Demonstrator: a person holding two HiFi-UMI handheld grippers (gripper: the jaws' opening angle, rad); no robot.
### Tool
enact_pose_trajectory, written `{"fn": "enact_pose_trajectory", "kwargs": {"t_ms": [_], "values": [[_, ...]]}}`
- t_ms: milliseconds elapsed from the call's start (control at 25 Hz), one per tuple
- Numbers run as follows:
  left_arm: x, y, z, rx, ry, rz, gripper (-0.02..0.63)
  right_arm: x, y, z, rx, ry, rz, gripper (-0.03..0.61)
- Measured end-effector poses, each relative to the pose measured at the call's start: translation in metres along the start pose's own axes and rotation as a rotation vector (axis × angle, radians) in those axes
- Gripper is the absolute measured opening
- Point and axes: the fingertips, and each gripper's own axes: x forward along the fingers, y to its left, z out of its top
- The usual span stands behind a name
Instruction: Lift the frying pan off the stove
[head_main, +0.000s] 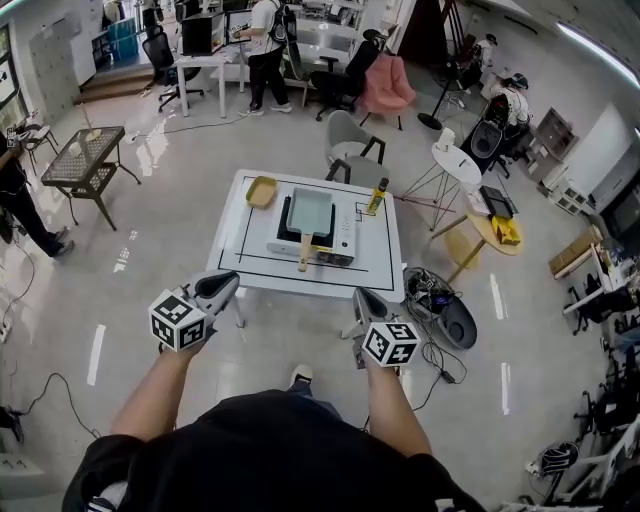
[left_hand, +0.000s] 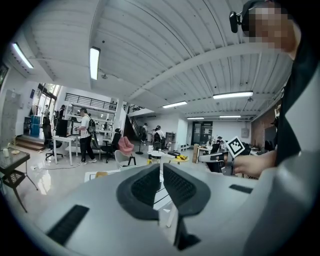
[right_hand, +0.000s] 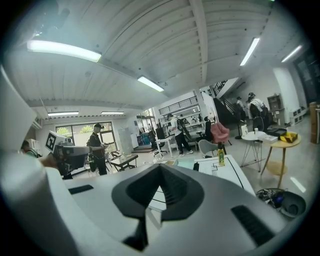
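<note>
We hold the left gripper (head_main: 230, 282) with fingers almost closed and the right gripper (head_main: 363, 296) with fingers fully closed, both on nothing. The frying pan (head_main: 310, 211) sits on the stove (head_main: 343, 243), in the middle of the table (head_main: 385, 280).

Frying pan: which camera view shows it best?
The head view: the frying pan sits whole on the stove, seen from above. The right claw leaves only a sliver in its view; the left claw hides it.
</note>
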Motion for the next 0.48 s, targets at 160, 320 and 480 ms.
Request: {"fn": "enact_pose_trajectory", "kwargs": {"t_ms": [160,320,480], "values": [[0.016,0.009,0.0,-0.009,0.002,0.006,0.028,0.012,-0.012,0.003,-0.009,0.013,0.005,0.005],[0.031,0.017,-0.002,-0.015,0.003,0.01,0.026,0.024,-0.023,0.0,-0.009,0.027,0.02,0.005],[0.037,0.022,0.001,-0.012,-0.009,0.017,0.021,0.034,-0.033,0.002,-0.004,0.035,0.017,0.005]]}}
